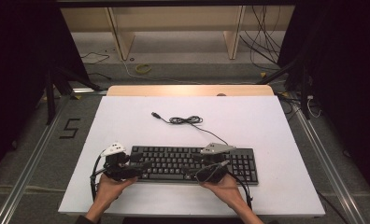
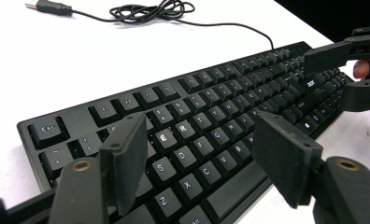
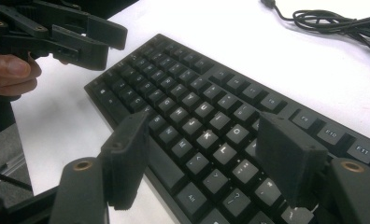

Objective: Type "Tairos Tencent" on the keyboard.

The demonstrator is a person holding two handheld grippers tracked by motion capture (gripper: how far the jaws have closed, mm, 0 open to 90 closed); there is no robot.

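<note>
Hovering over a black keyboard (image 1: 192,163) at the lower centre of the high view, both grippers sit with their jaws spread and nothing between the pads. The left gripper (image 1: 143,165) is at the keyboard's left end; in its own view the two black jaws stand wide apart above the letter keys, holding nothing. The right gripper (image 1: 192,171) sits over the right-hand half, its jaws just as wide in its own view and likewise empty, with keys showing between them.

The keyboard lies with its long axis running left to right across the white table (image 1: 127,121), its near edge just ahead of the person's hands. Each end lies directly under one gripper, so neither is nearer overall; each covers its own half. Any coming move probably turns on that: jaws pointing inward along the long axis from opposite ends. The keyboard's cable (image 1: 185,120) trails toward the upper centre, coiled and well apart from both grippers.
</note>
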